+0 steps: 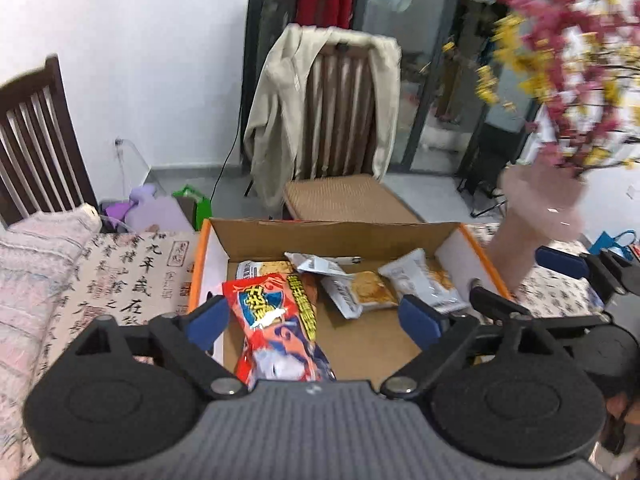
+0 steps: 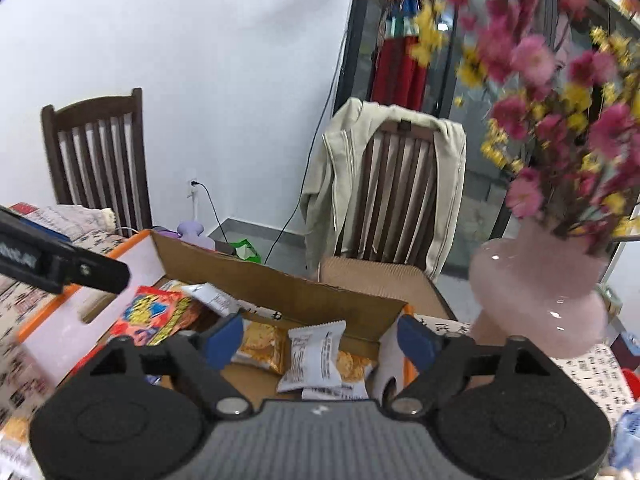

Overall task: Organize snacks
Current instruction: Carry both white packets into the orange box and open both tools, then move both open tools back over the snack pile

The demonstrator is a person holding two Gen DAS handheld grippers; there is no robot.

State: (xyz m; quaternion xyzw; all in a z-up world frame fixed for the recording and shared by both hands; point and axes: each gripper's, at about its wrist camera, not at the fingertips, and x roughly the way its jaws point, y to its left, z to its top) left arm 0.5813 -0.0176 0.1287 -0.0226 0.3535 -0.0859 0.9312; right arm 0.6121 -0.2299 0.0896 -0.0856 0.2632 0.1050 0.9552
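An open cardboard box (image 1: 340, 236) with orange-edged white sides sits on the table; it also shows in the right wrist view (image 2: 280, 288). Inside lie a red snack bag (image 1: 276, 320) and several white cracker packets (image 1: 360, 290). My left gripper (image 1: 312, 320) is open above the box's near side, over the red bag without holding it. My right gripper (image 2: 320, 338) is open and empty above the box's right part, over the white packets (image 2: 316, 356). The red bag (image 2: 160, 316) lies to its left. The right gripper's blue-padded finger (image 1: 560, 262) shows in the left view.
A pink vase (image 2: 536, 292) of pink and yellow flowers stands just right of the box. A chair draped with a beige jacket (image 1: 332, 120) stands behind the table, another dark chair (image 2: 100, 160) at left. A calligraphy-print cloth (image 1: 120, 280) covers the table. Folded fabric (image 1: 32, 264) lies left.
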